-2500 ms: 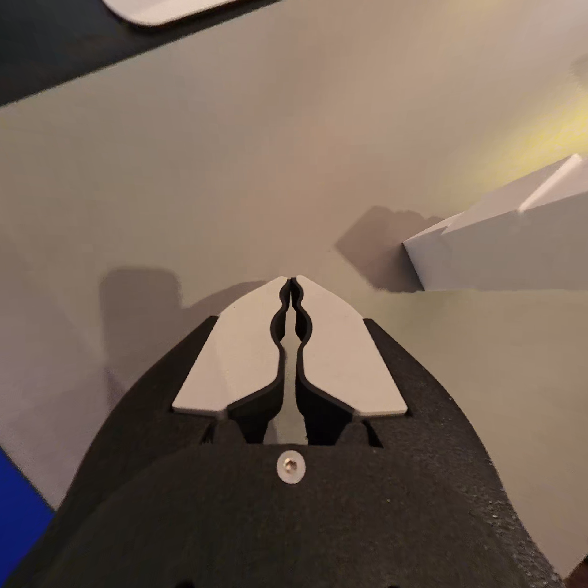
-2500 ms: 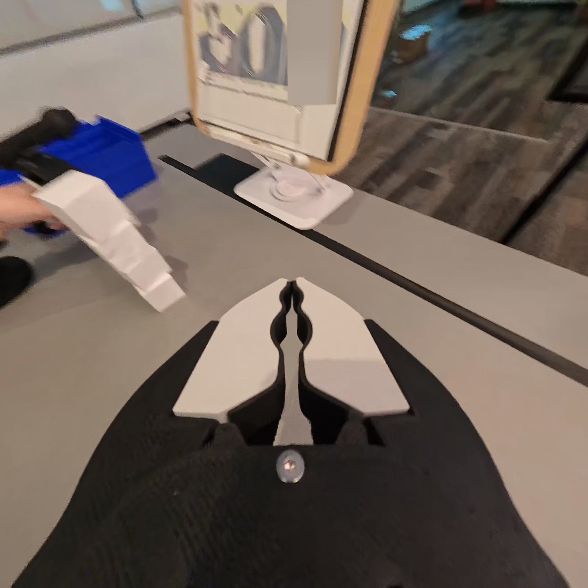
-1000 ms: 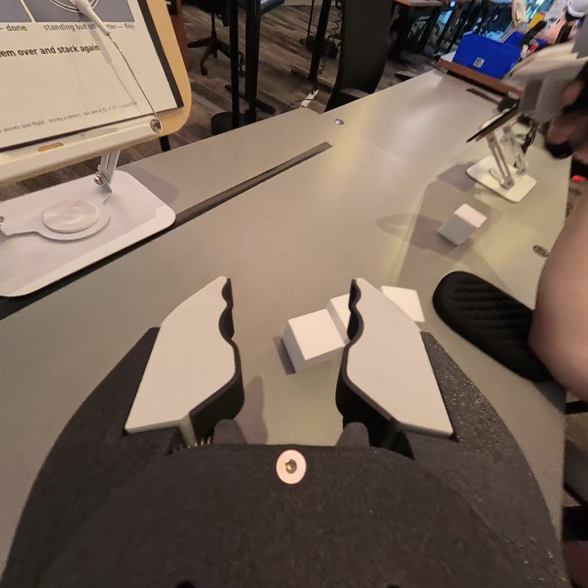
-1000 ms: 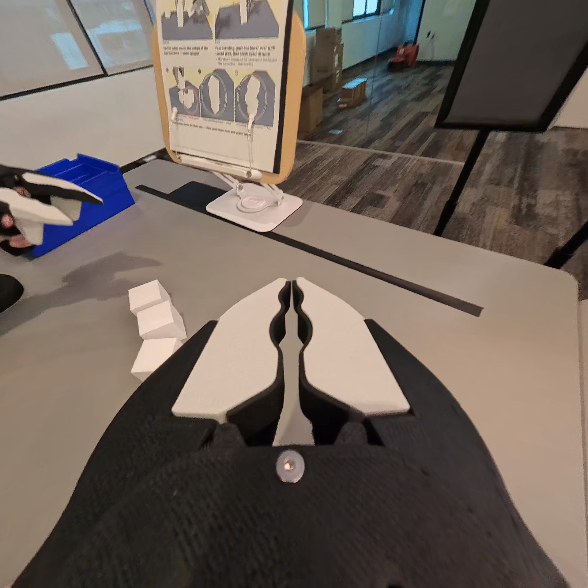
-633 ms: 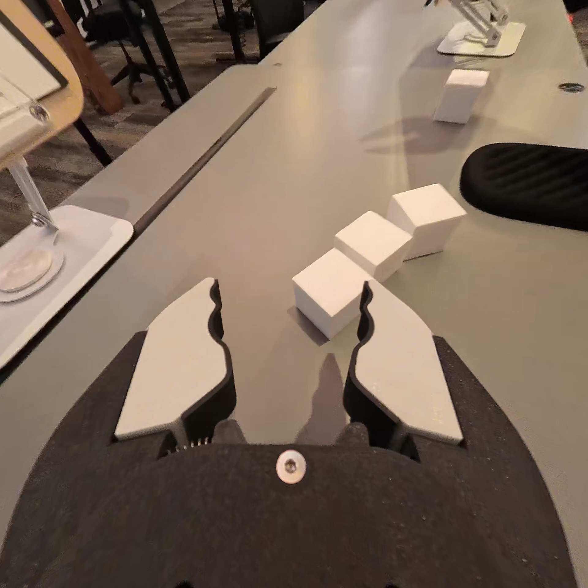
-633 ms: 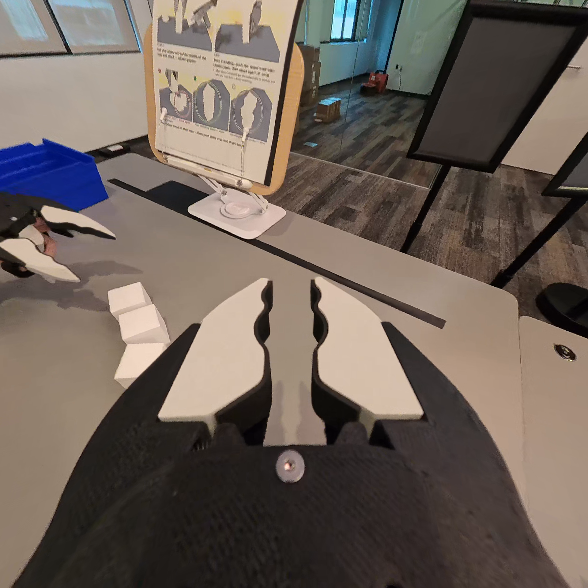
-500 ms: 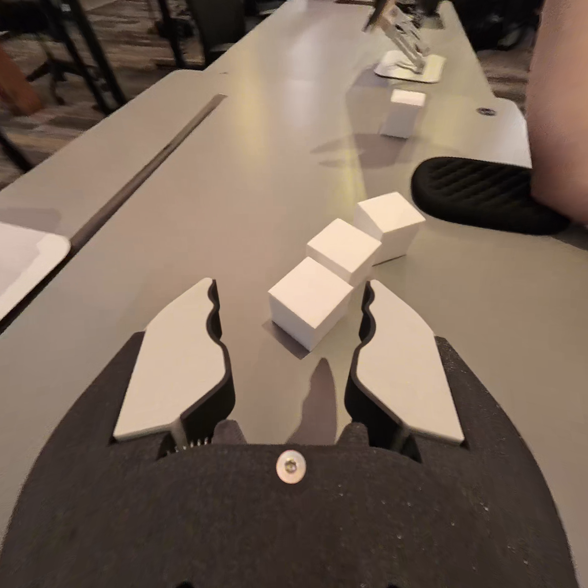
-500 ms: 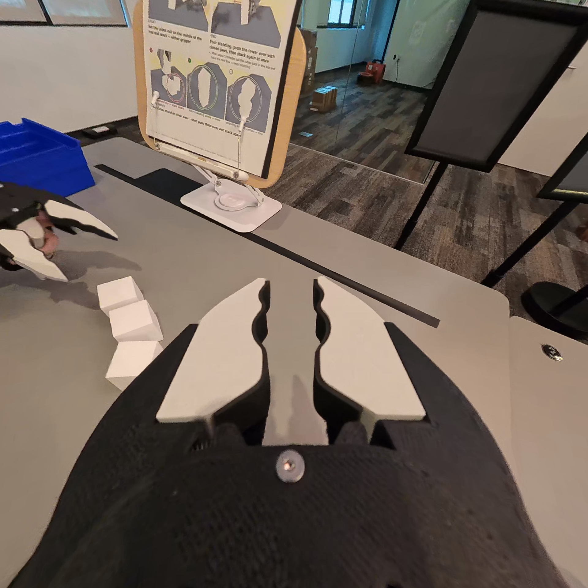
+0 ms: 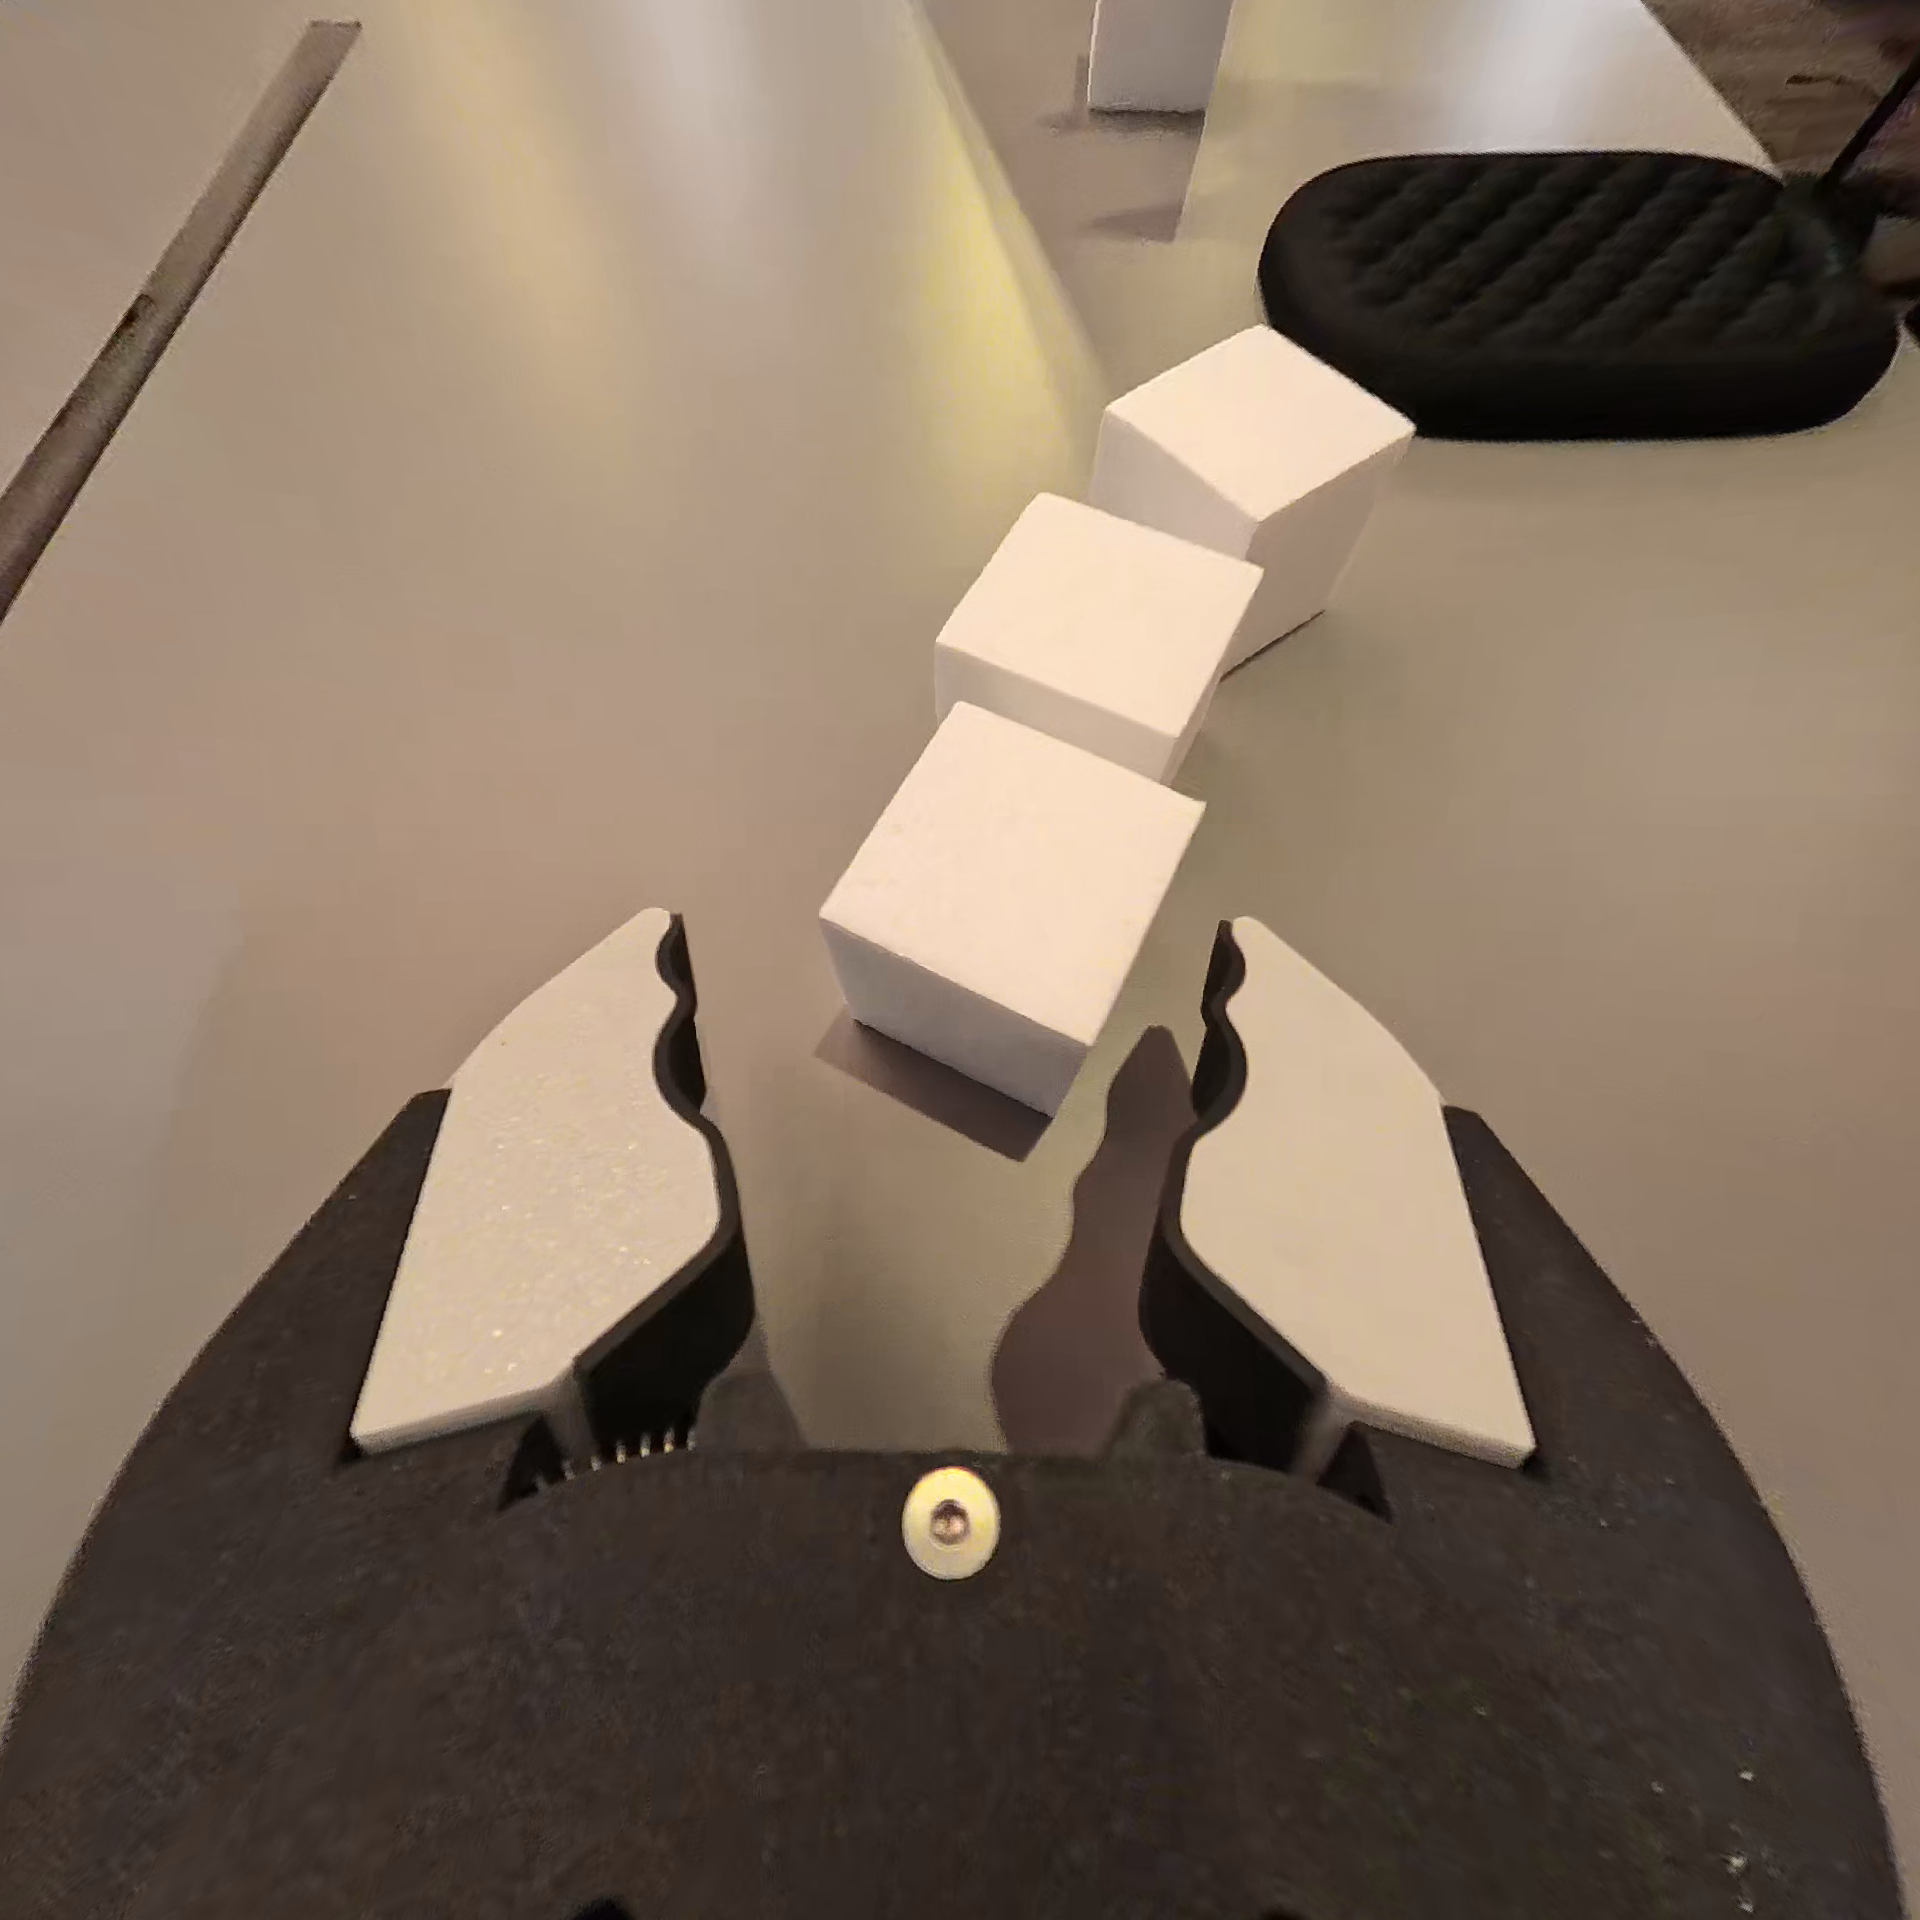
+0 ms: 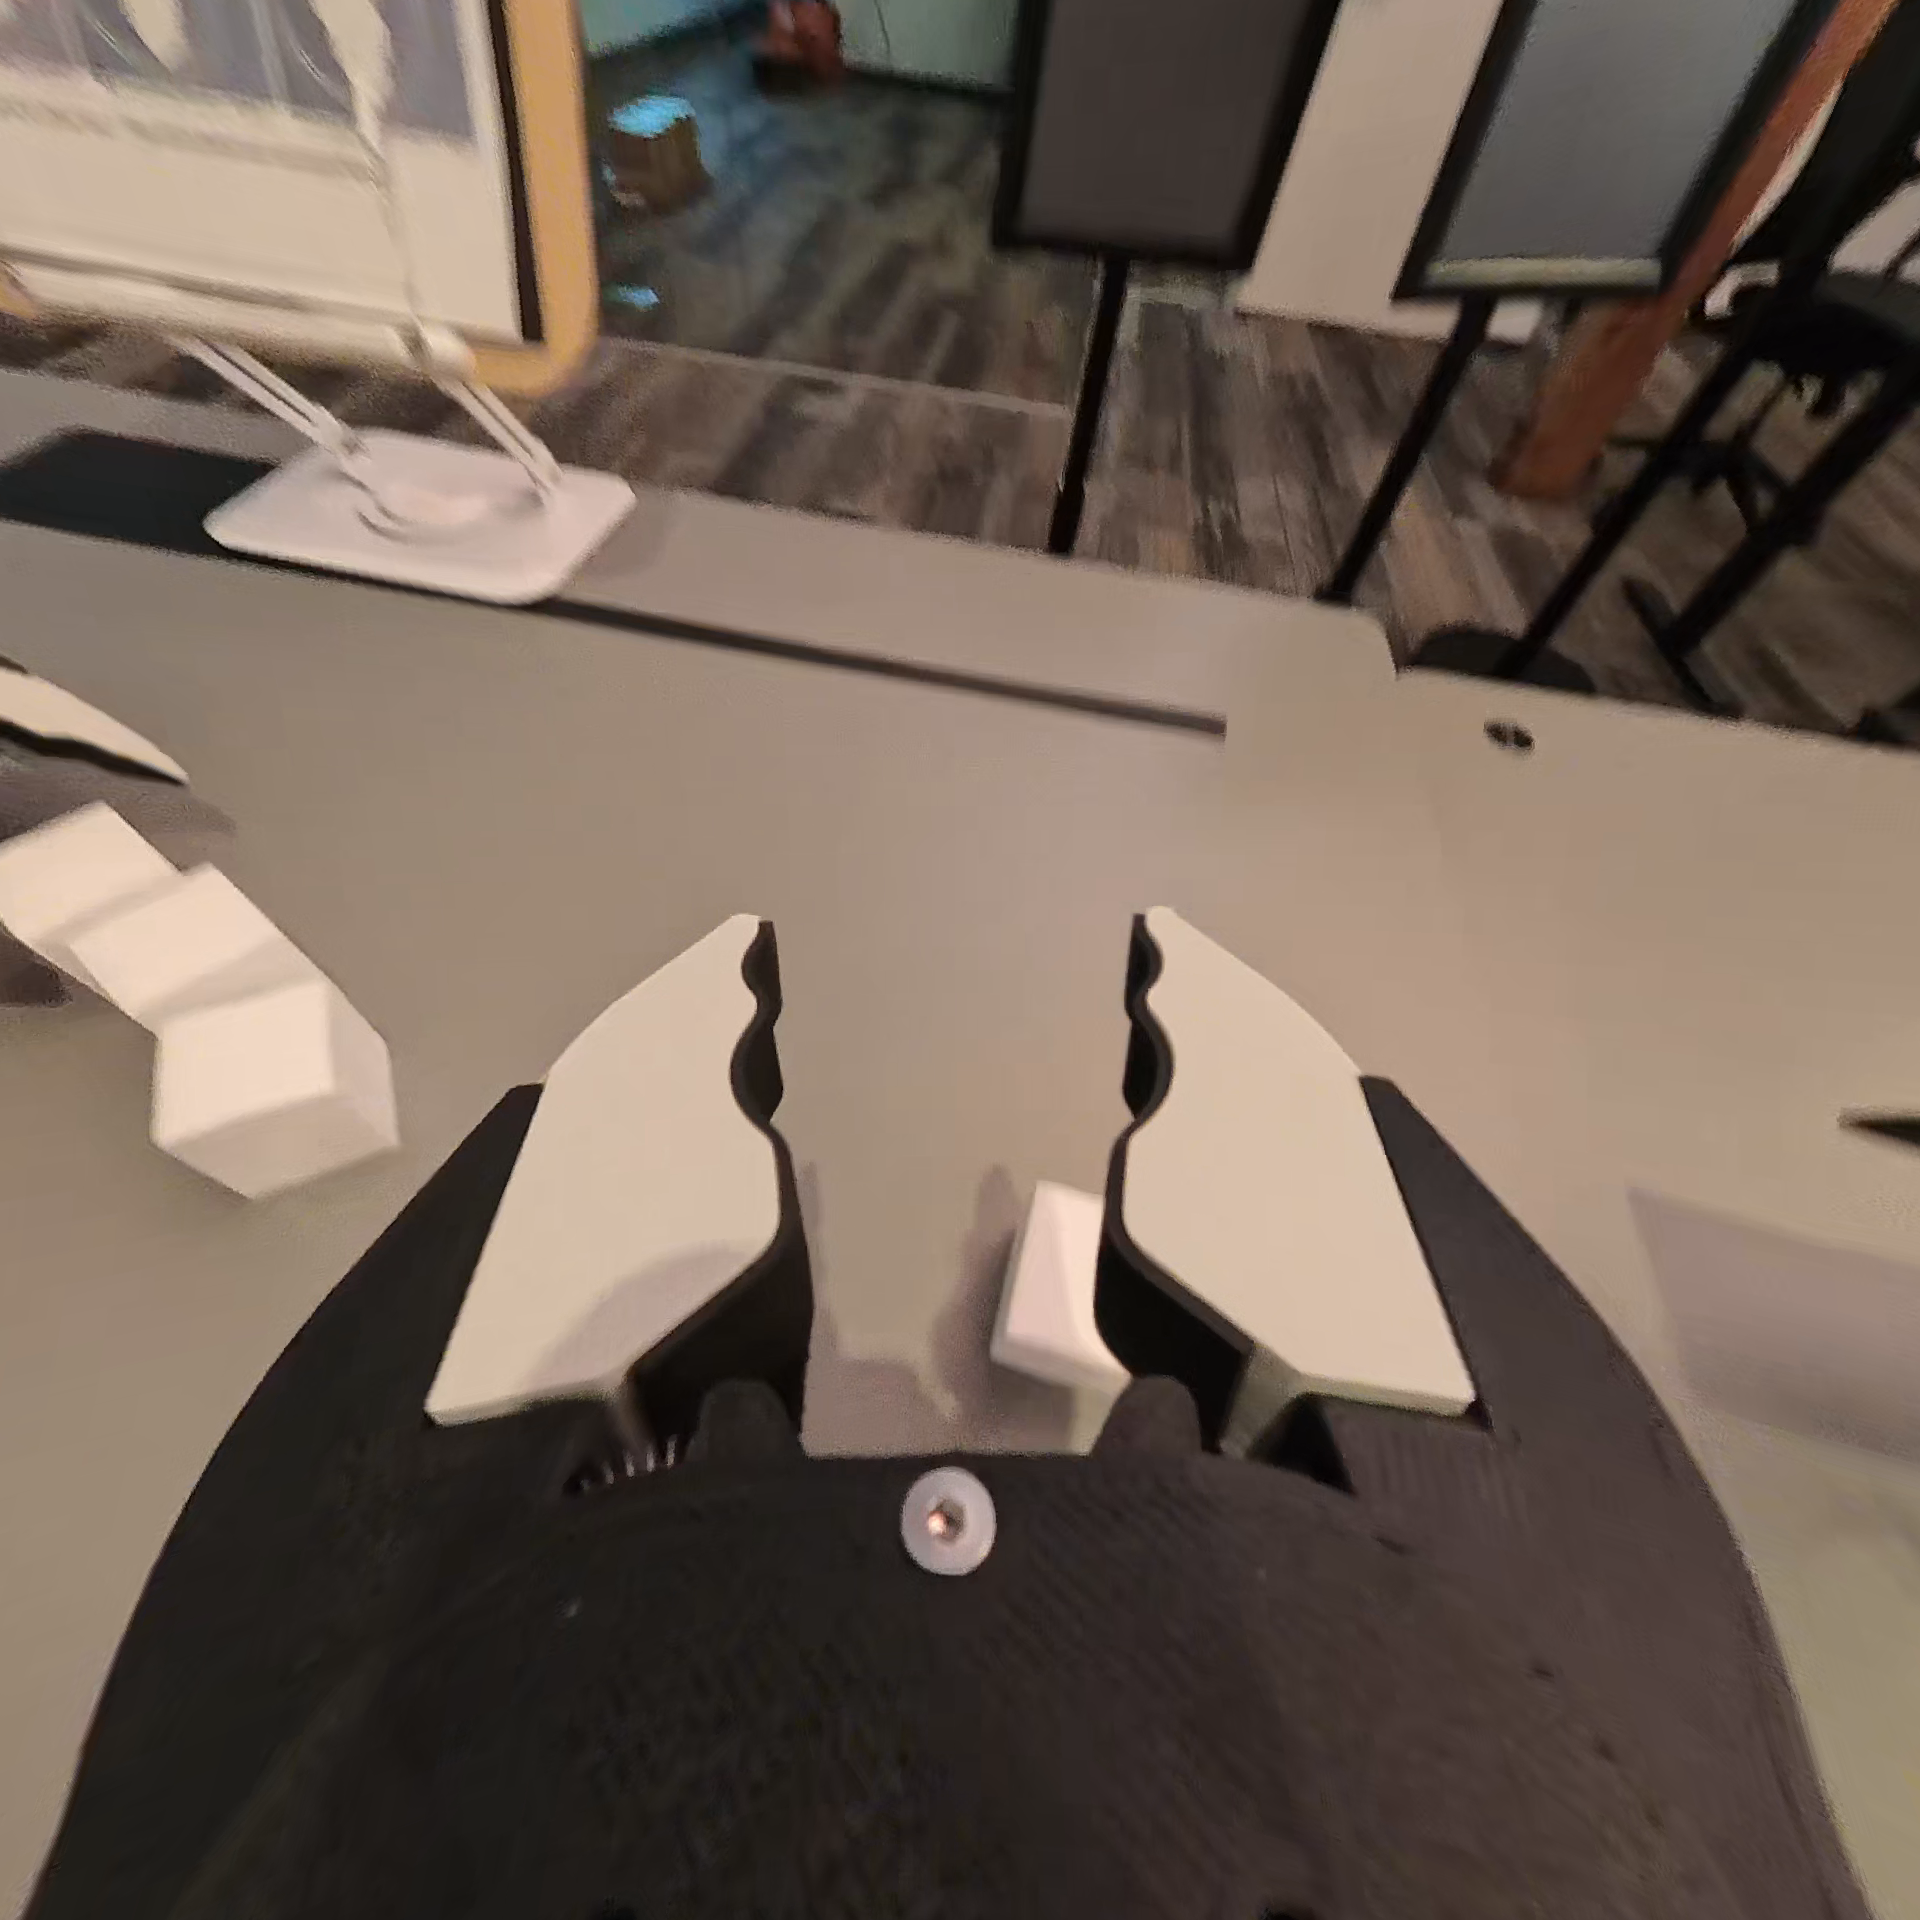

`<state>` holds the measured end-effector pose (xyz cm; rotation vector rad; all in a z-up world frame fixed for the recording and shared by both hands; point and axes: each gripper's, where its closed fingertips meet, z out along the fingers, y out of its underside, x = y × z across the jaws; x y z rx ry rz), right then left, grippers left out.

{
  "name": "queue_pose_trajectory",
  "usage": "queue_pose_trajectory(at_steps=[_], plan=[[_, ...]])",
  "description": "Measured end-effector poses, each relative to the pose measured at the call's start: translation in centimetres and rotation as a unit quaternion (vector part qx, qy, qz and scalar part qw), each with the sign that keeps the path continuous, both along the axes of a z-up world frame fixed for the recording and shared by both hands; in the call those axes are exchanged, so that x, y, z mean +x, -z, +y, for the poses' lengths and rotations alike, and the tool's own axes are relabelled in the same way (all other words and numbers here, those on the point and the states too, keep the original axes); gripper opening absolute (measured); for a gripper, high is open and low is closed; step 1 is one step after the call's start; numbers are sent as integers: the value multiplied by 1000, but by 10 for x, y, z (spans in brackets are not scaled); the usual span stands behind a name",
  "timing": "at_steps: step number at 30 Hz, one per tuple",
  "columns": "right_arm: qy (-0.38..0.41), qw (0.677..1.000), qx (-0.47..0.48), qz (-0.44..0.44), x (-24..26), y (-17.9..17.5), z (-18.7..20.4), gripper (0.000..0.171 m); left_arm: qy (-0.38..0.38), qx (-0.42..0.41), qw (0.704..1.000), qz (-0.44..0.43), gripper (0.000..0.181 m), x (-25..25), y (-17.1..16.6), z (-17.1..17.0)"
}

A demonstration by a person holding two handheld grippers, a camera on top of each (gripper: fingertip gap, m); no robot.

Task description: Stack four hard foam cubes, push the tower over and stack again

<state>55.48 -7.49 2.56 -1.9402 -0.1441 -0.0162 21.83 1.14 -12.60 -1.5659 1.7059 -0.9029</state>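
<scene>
Three white foam cubes lie toppled in a row on the grey table. In the left wrist view they are the nearest cube (image 9: 1013, 888), the middle cube (image 9: 1096, 629) and the far cube (image 9: 1252, 457). A fourth cube (image 9: 1153, 47) stands apart at the top edge. My left gripper (image 9: 951, 940) is open, just short of the nearest cube. In the right wrist view my right gripper (image 10: 951, 930) is open above the fourth cube (image 10: 1055, 1304), which shows low between its fingers. The row of cubes (image 10: 260, 1081) lies at the left there, with the left gripper's fingertip (image 10: 94, 738) behind it.
A black padded rest (image 9: 1579, 291) lies on the table right of the far cube. A board on a white stand (image 10: 426, 514) is at the back left. The table's far edge (image 10: 935, 520) drops to a wood floor with black stands. My hands' fingertips stand some 40 cm from each other.
The tower fell into a row of three cubes and one apart. Both grippers opened. The left closed in on the nearest cube; the right swung down over the lone cube.
</scene>
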Motion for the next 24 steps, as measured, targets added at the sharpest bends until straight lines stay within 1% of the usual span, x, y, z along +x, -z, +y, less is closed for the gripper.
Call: queue_pose_trajectory(at_steps=[3,5,8,10,12,14,17,21,24], plan=[[36,999,-34,2,15,43,-13,71,0,8,1000,2,95,3,3,3],[48,997,-53,-9,20,64,-18,72,3,10,1000,-3,92,5,3,4],[78,993,-78,-41,32,88,-24,78,3,16,1000,-13,77,8,3,6],[93,991,-87,-45,39,100,-25,79,5,18,1000,-19,63,9,2,6],[94,989,-102,-43,38,107,-28,79,13,15,1000,-24,63,9,0,3],[51,994,-88,-48,16,103,-26,79,15,14,1000,-14,63,6,-1,1],[-77,995,-63,-12,-51,96,-16,77,7,23,1000,-8,62,-1,-7,5],[-191,979,-70,21,-124,96,-5,76,-9,36,999,-10,62,-11,-24,10],[-250,964,-77,51,-183,100,-3,75,-18,56,998,-11,63,-21,-39,11]])
